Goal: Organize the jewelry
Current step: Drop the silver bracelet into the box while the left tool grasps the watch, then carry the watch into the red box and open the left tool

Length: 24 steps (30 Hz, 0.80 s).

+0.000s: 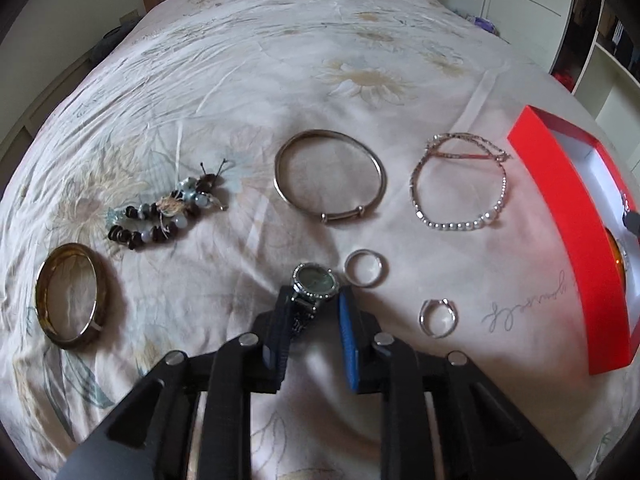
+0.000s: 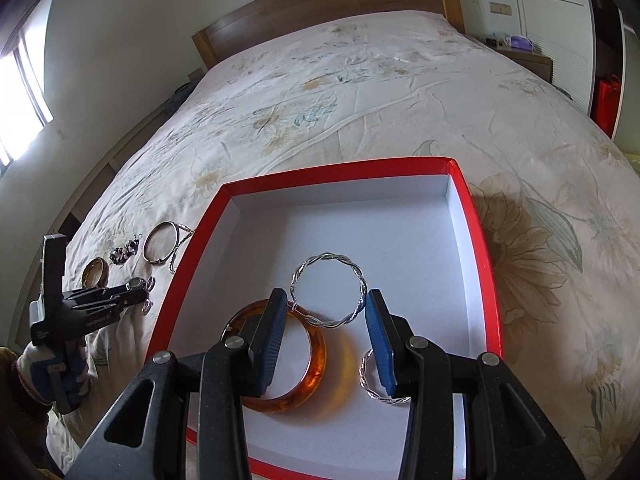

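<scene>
My left gripper (image 1: pixel 312 300) straddles the strap of a dark watch (image 1: pixel 315 280) lying on the bed; its jaws stand apart, not closed. Around it lie two silver rings (image 1: pixel 366 268) (image 1: pixel 438 317), a silver bangle (image 1: pixel 330 176), a pearl bracelet (image 1: pixel 460 184), a beaded bracelet (image 1: pixel 168 212) and a gold bangle (image 1: pixel 68 294). The red box (image 2: pixel 460 176) holds an amber bangle (image 2: pixel 316 364) and two twisted silver bangles (image 2: pixel 328 290) (image 2: pixel 380 394). My right gripper (image 2: pixel 326 308) hovers open and empty over them.
The box's red wall (image 1: pixel 568 216) stands at the right of the left wrist view. The left gripper (image 2: pixel 132 292) and the hand holding it show in the right wrist view. The floral bedspread (image 2: pixel 360 92) runs back to a wooden headboard (image 2: pixel 320 4).
</scene>
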Motion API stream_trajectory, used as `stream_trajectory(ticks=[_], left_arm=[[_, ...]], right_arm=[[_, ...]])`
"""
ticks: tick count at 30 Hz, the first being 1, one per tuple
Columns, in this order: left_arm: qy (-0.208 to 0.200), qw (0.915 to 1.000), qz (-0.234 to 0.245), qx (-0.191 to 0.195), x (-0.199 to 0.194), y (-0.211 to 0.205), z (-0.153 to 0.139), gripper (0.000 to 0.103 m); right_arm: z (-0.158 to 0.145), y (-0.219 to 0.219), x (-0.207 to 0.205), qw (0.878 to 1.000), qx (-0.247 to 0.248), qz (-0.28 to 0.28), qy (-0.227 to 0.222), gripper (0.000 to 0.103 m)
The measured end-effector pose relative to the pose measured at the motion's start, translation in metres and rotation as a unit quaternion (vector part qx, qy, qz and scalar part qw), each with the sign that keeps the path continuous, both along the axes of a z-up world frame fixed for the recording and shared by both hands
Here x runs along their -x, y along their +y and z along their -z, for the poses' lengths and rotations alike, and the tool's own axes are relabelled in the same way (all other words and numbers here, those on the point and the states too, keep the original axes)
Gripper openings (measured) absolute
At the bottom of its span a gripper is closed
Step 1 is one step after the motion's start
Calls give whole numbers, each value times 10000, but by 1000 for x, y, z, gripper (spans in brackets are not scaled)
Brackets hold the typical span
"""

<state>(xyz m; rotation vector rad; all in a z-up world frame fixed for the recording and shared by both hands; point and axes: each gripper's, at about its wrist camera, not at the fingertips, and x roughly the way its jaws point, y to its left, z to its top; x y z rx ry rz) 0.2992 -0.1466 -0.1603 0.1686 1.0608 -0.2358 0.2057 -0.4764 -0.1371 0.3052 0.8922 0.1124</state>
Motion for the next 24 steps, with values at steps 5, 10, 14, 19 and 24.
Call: stream_trajectory(ticks=[5,10,14,19,24], left_arm=[[-197,9998,-7,102,9,4,-10,19],[-467,9974,142,536,18,-3,-46,19],[-547,9918,528,1028,18,-35,-78,19],[-467,9794,1276,1495,12,-103,-98,19],[-55,9693,1825,1647,-1,-176,-85,19]], right_arm=[[-2,-1,0,10000,18,-1,-7,40],[-8,-5,-1,10000,50,8,-52,40],[-12,-12,-11,9998,216,-29,41,40],[-12,-21,-34,9971,596,-308,347,40],[-3,-25,-55,9906,1028,-620,649,40]])
